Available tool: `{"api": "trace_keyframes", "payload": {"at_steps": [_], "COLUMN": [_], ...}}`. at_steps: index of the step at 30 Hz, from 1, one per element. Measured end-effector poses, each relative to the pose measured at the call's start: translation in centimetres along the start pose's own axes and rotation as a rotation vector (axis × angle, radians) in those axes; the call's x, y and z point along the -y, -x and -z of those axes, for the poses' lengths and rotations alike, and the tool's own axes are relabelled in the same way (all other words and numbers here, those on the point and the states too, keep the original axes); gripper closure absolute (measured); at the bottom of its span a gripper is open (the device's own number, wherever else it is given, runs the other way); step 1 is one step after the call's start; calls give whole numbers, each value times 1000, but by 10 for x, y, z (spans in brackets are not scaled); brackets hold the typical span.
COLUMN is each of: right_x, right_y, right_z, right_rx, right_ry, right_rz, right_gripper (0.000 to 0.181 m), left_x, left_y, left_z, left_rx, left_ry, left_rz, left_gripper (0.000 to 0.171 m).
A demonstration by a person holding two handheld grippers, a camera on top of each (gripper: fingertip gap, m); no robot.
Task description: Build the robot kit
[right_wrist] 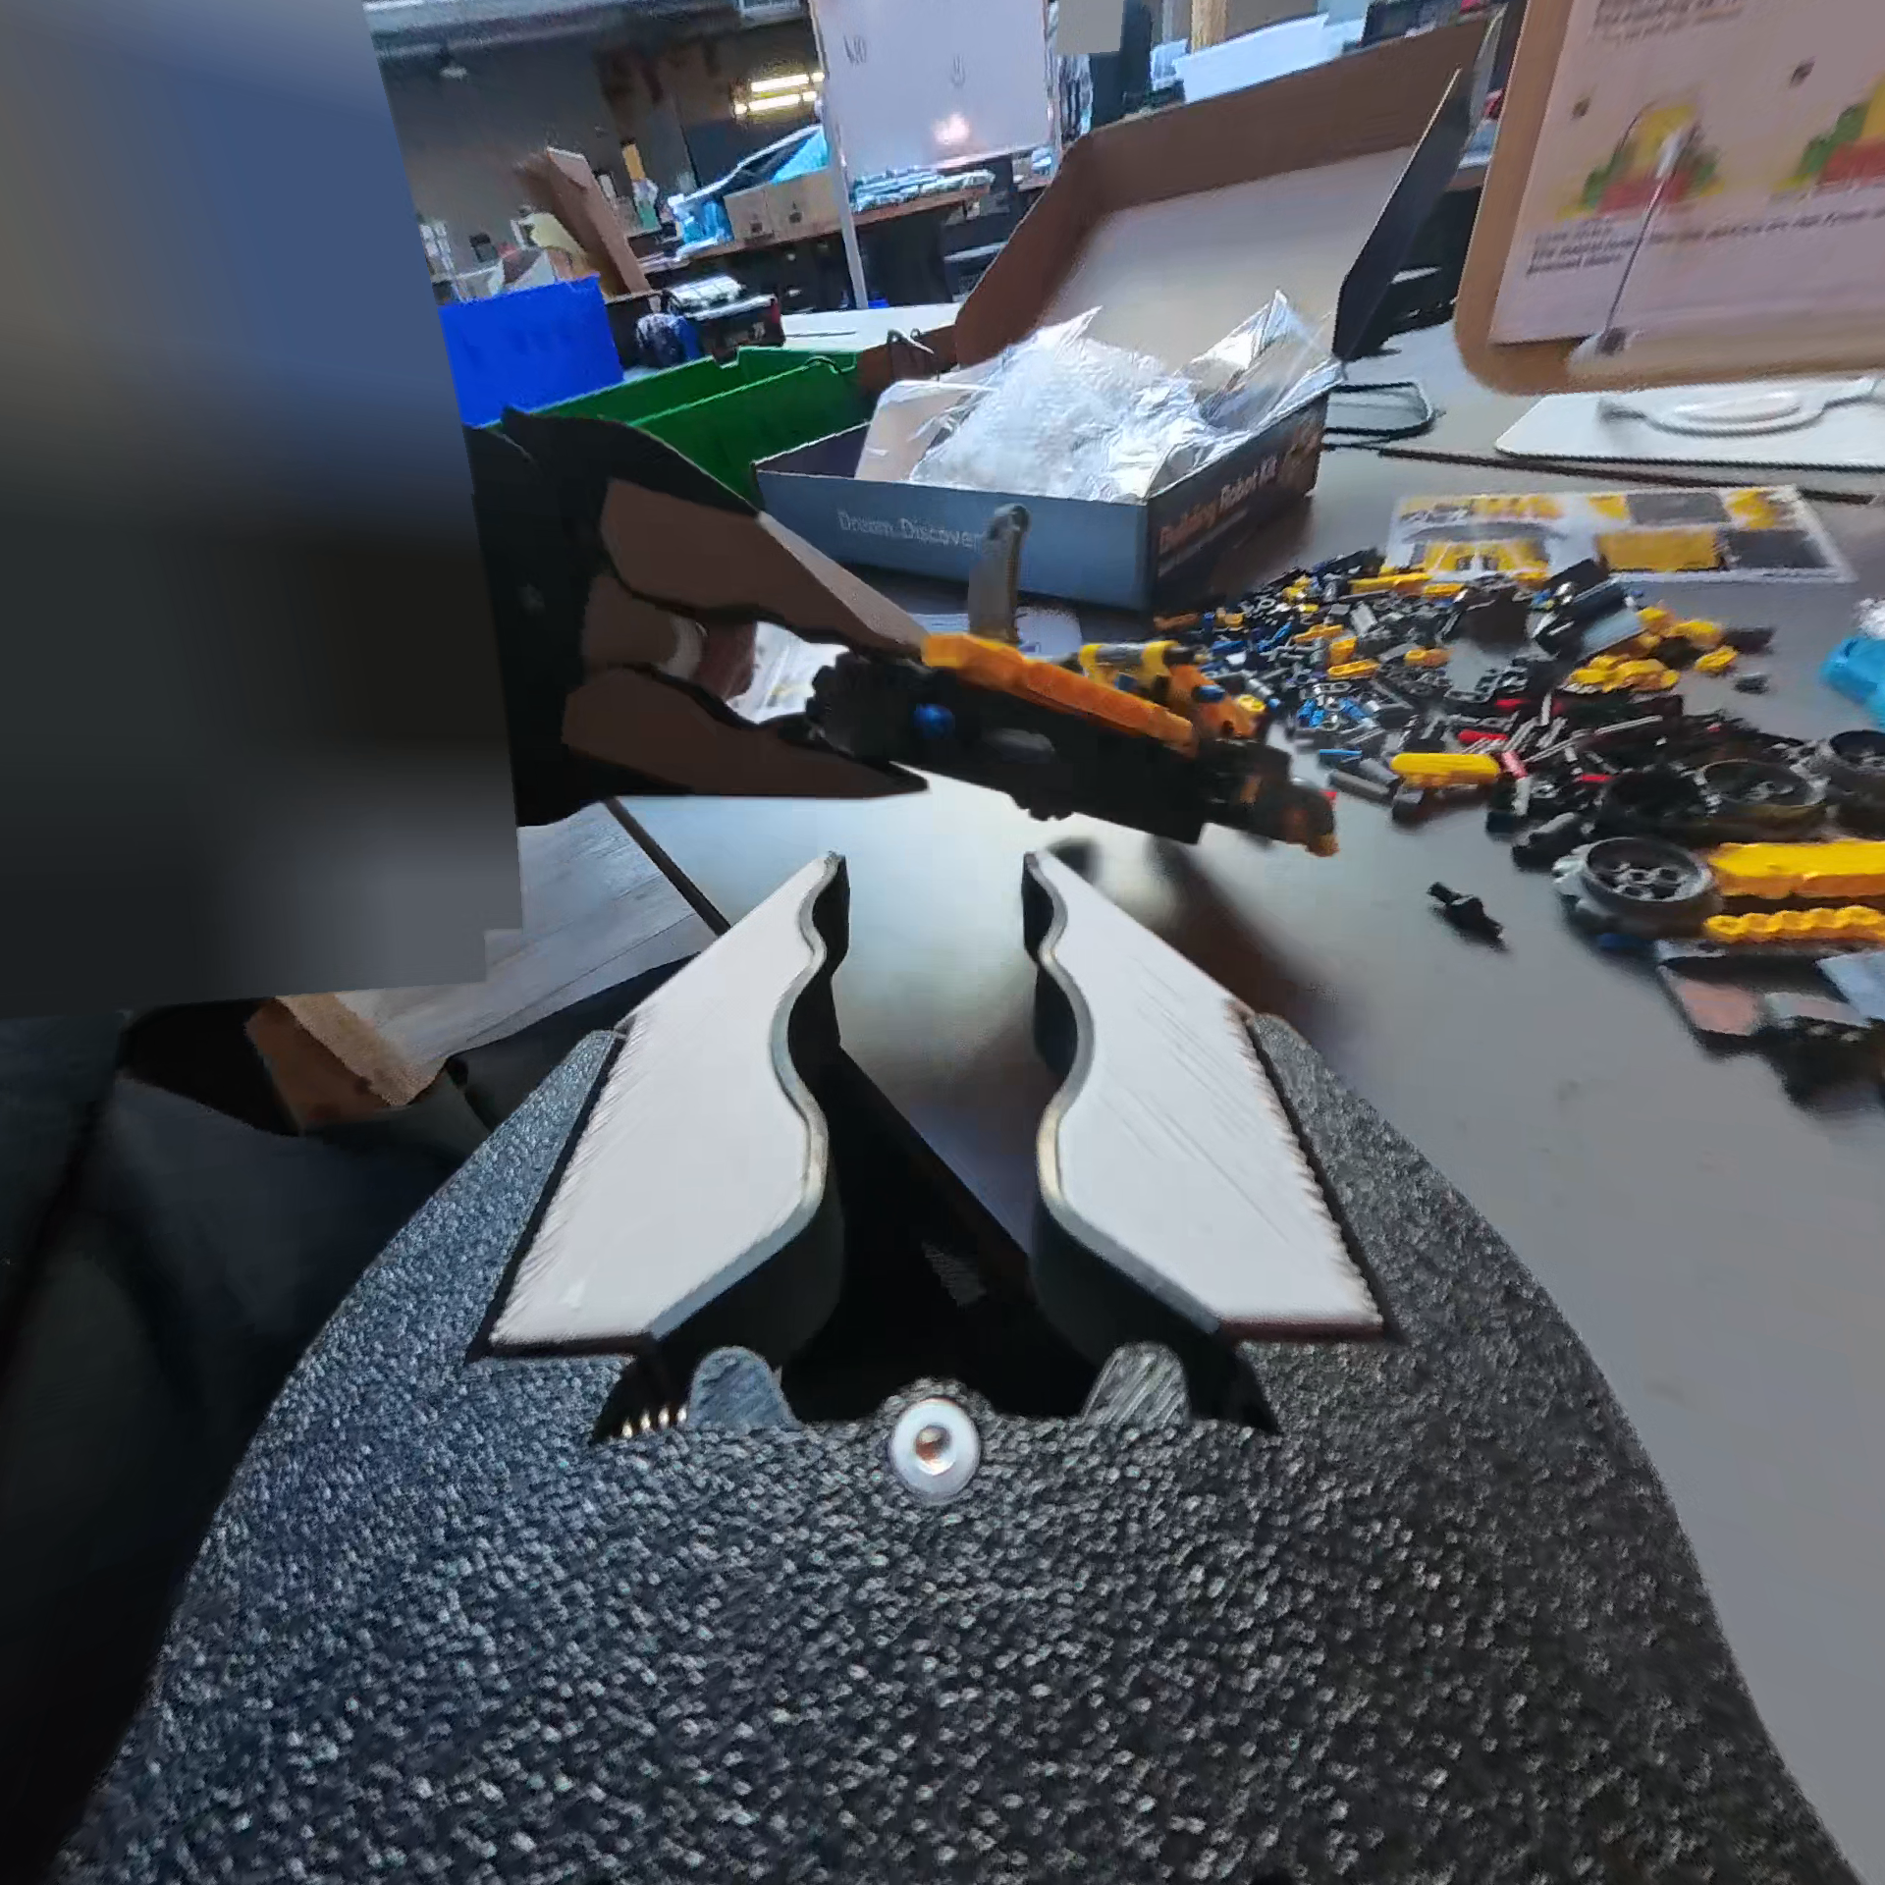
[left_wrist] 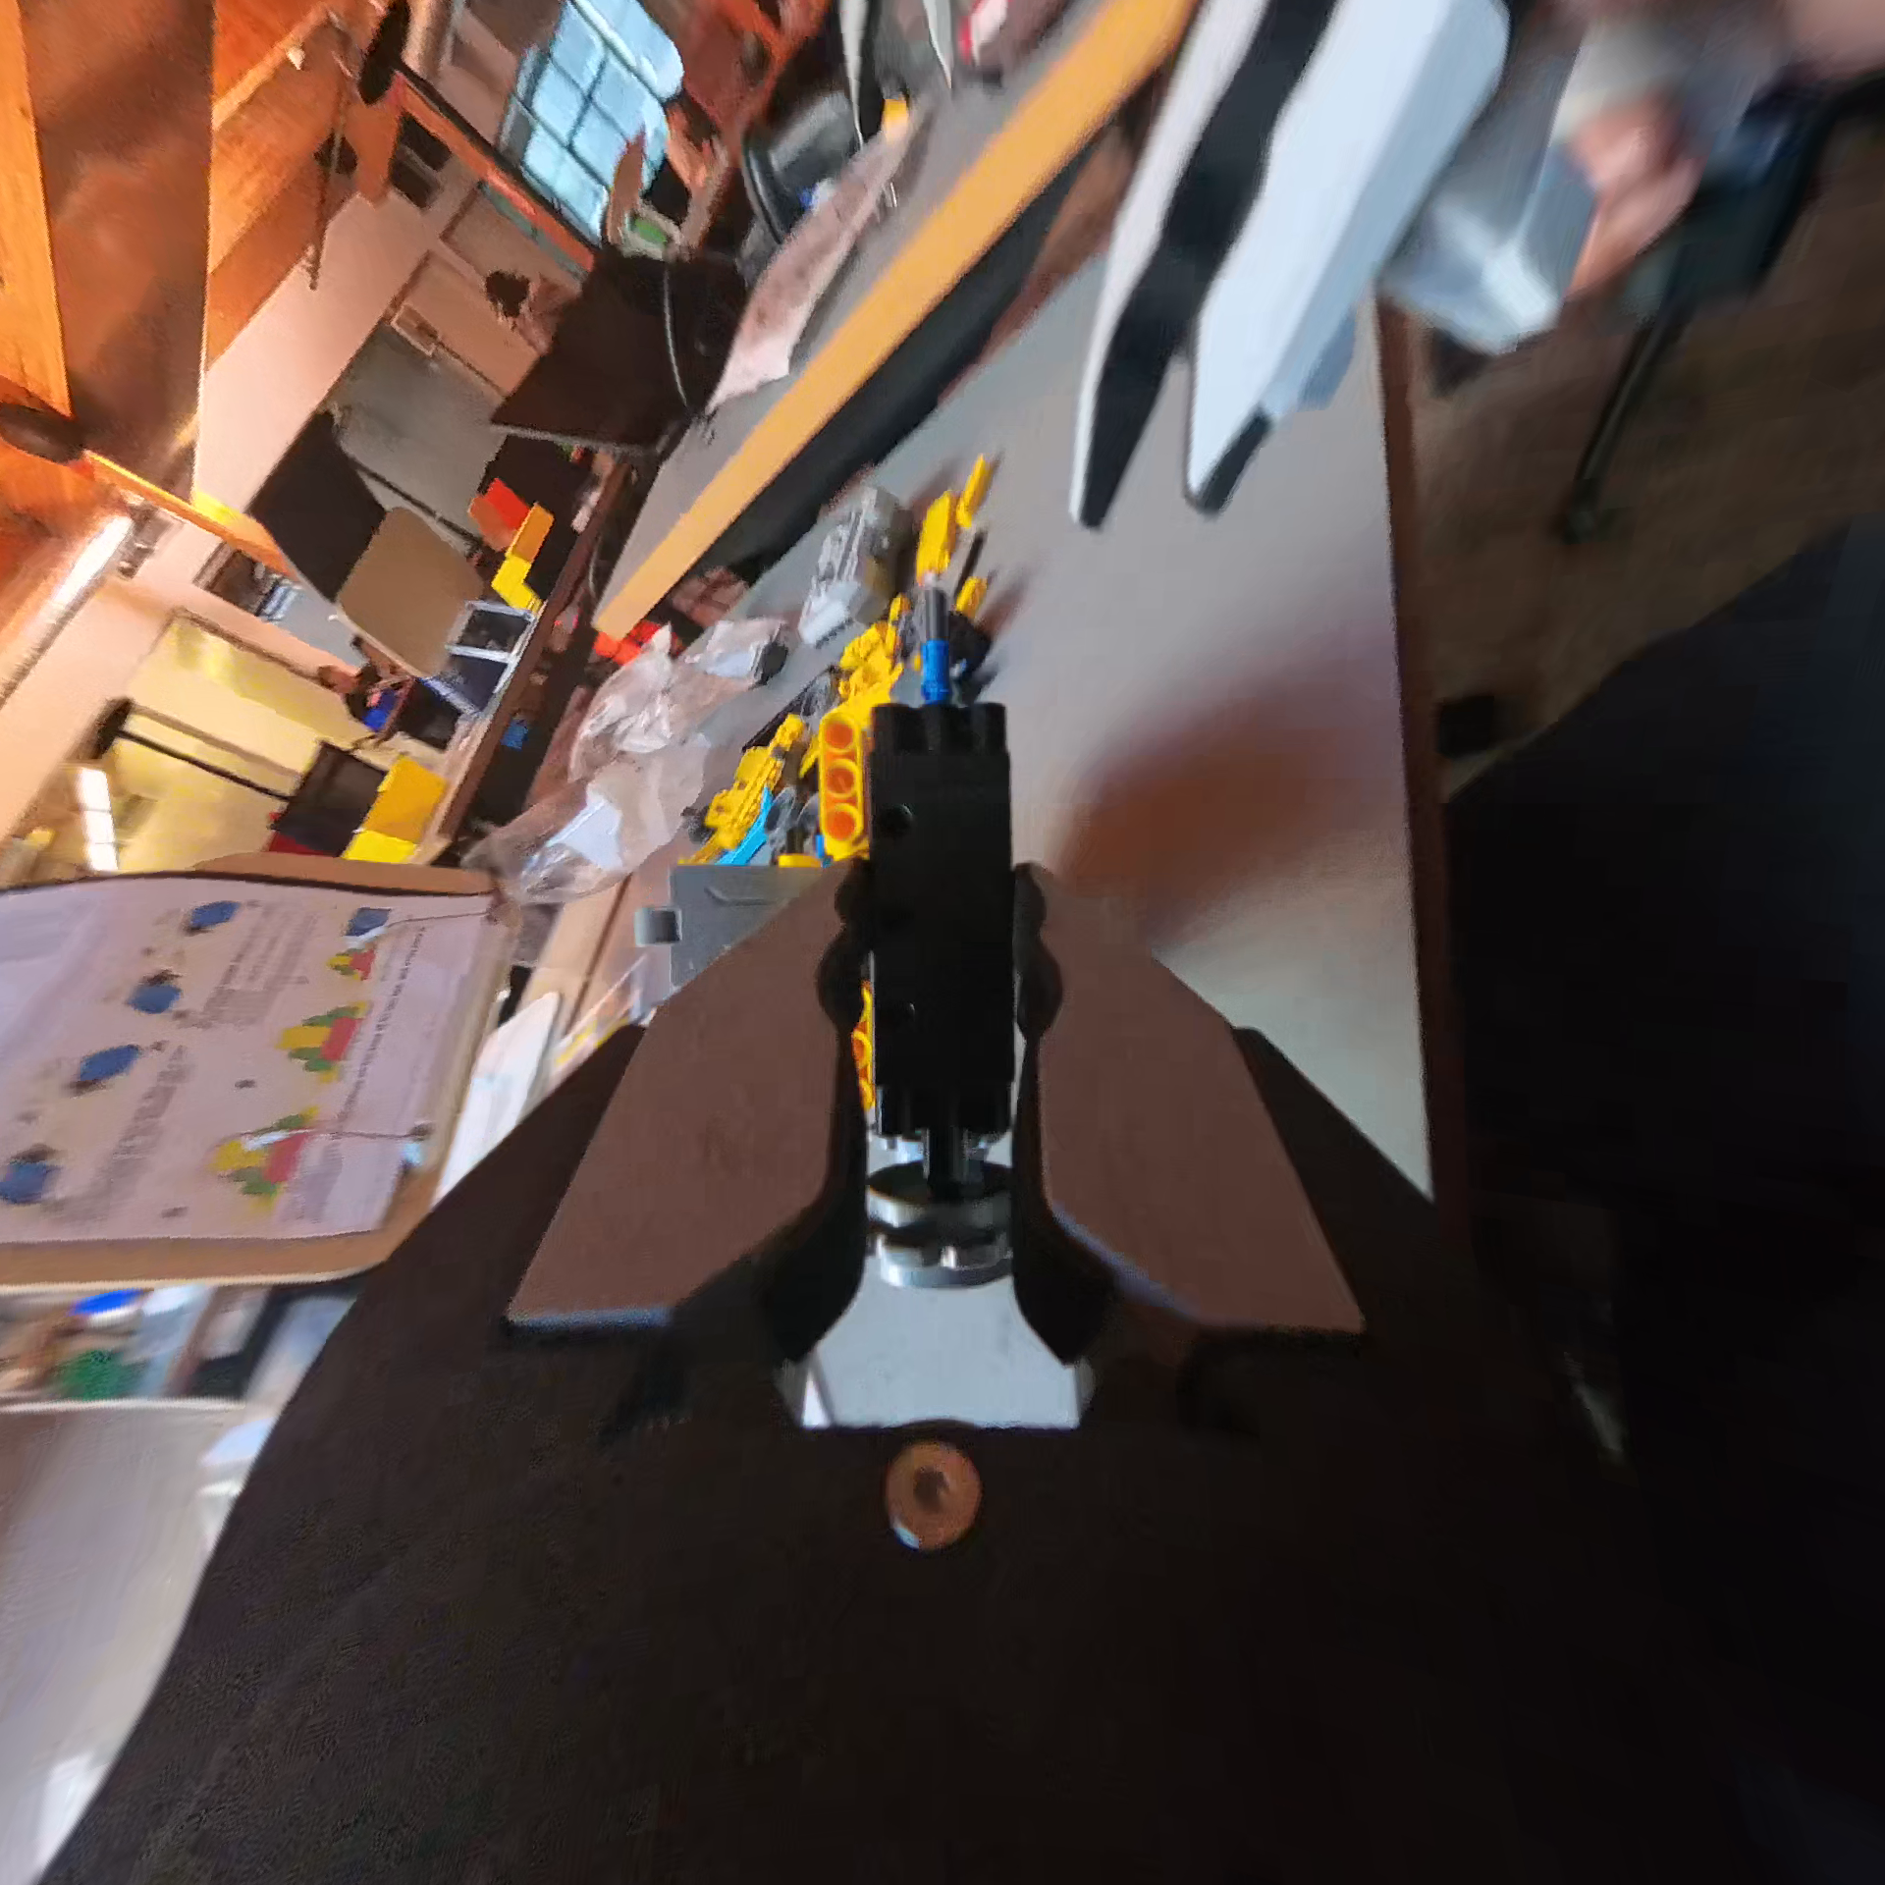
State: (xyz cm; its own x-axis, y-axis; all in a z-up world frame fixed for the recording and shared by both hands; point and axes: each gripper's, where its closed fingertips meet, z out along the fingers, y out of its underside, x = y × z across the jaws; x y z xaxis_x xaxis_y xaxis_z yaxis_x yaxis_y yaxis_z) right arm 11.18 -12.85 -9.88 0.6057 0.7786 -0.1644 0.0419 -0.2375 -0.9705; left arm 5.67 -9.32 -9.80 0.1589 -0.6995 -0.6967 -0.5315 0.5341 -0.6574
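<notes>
In the left wrist view, the left claw is clamping a black and yellow brick assembly between its fingers, rolled so the desk is running steeply from six toward twelve o'clock. Loose bricks are lying beyond at twelve o'clock; a printed sheet on a board is standing at nine, its writing blurred.

In the right wrist view, the right claw is hovering level above the desk, moderately spread and gripping nothing. The left claw is reaching in from ten o'clock, holding the assembly clear of the desk. A lettered cardboard box is sitting at twelve o'clock, the brick pile at two.
</notes>
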Motion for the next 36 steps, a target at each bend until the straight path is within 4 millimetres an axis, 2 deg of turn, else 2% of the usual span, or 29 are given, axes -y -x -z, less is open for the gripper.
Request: {"api": "trace_keyframes", "payload": {"at_steps": [4,8,11,14,17,20,23,26,29,32,36], "right_x": [0,7,7,1,-7,-15,-22,-21,-24,-36,-53], "right_y": [1,5,10,4,-3,-4,-8,-5,-4,-3,-2], "right_z": [2,-3,-11,-20,-25,-28,-30,-32,-34,-34,-33], "right_rx": [14,-17,-10,-43,-68,-65,-62,-26,-7,6,25], "right_ry": [22,50,87,146,180,196,207,182,167,178,201], "right_rz": [36,129,176,193,174,141,103,35,-5,-25,-52], "right_gripper": [146,145,146,144,140,140,140,140,140,140,140], "left_x": [13,7,-9,-20,-24,-17,-12,-23,-36,-43,-56], "left_y": [9,14,13,19,21,16,11,-3,-28,-46,-52], "left_z": [25,42,42,44,46,48,46,31,15,2,-13], "left_rx": [-108,-225,-257,-249,-256,-221,-106,31,38,20,61], "left_ry": [-222,-378,-390,-426,-436,-410,-324,-110,13,125,264], "left_rz": [328,632,776,908,952,787,493,37,-243,-312,-253], "left_gripper": [148,148,148,148,148,148,148,149,149,146,141]}}
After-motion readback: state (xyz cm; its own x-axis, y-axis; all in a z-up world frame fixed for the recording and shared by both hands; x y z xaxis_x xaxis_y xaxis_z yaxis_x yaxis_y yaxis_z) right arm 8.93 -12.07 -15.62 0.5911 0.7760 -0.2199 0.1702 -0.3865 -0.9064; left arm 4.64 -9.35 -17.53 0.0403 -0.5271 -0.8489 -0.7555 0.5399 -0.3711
